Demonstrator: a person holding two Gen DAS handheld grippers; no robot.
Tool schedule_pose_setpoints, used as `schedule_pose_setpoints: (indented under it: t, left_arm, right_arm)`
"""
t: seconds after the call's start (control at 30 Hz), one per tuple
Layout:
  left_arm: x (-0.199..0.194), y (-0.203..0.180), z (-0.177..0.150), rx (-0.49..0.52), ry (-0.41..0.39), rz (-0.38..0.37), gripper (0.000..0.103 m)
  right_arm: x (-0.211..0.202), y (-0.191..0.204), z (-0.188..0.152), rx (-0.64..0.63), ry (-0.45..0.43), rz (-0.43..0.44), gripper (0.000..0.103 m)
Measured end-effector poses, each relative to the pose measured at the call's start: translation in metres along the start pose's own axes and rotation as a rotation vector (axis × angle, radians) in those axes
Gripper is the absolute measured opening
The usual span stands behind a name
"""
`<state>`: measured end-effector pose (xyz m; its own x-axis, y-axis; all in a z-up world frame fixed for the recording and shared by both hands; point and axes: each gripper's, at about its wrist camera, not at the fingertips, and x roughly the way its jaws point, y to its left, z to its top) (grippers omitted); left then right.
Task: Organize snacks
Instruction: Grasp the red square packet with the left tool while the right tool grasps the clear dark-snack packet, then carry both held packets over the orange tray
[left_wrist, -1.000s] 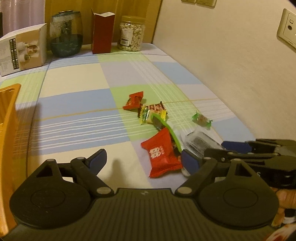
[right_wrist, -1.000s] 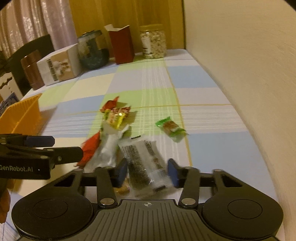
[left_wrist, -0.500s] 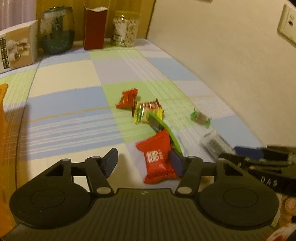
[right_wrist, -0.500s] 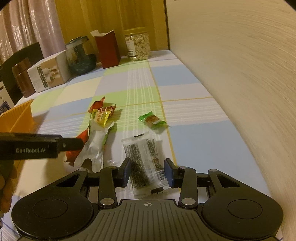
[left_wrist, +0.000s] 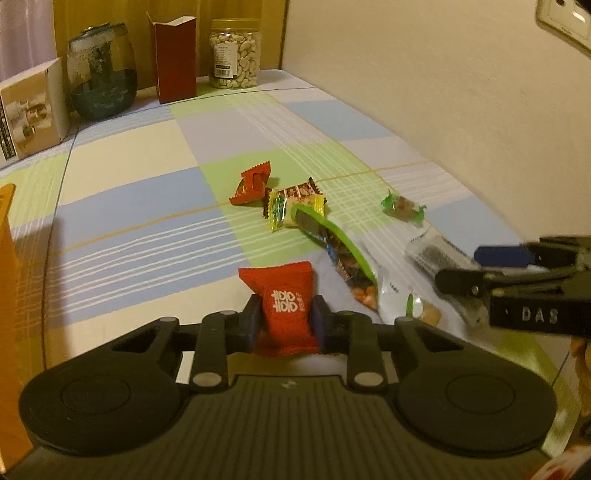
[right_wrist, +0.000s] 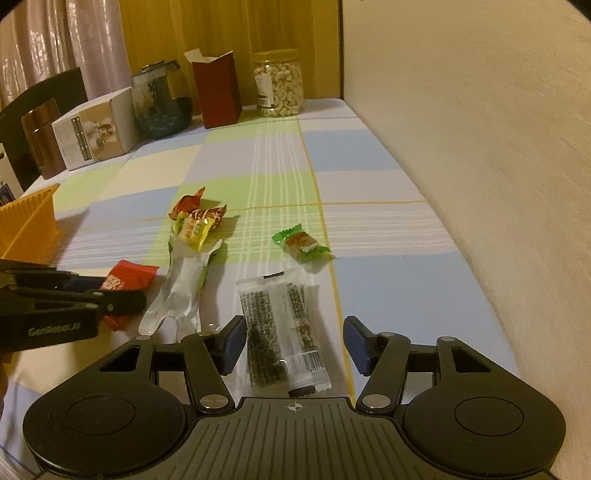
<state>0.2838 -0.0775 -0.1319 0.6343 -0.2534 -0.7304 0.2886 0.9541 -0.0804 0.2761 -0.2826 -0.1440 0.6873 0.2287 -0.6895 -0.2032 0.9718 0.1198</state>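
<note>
My left gripper is shut on a red snack packet with white print, low over the tablecloth; it also shows in the right wrist view. My right gripper is open, its fingers either side of a clear packet of dark snacks lying on the table; that packet also shows in the left wrist view. Loose on the cloth lie a green-wrapped candy, a yellow-and-red packet, a small red packet and a long green-and-white bag.
An orange basket stands at the left. At the back stand a nut jar, a dark red carton, a glass vase, a white box and a brown canister. A wall runs along the right.
My left gripper moved forward over the red packet and shut on it. My right gripper opened wider around the clear packet, which now lies flat between its fingers.
</note>
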Motion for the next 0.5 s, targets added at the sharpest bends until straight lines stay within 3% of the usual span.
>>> schedule_pose_setpoints:
  t: [0.2, 0.3, 0.5]
  left_arm:
    - [-0.003, -0.005, -0.005, 0.065, -0.042, 0.045, 0.027]
    - [-0.004, -0.009, -0.006, 0.1, -0.065, 0.064, 0.028]
    - [-0.002, -0.013, -0.004, 0.124, -0.054, 0.059, 0.028]
  right_arm:
    - [0.004, 0.004, -0.001, -0.01, 0.003, 0.006, 0.057]
    - [0.004, 0.007, -0.004, -0.016, 0.007, 0.003, 0.042]
    - [0.002, 0.01, -0.007, -0.006, 0.002, -0.013, 0.039]
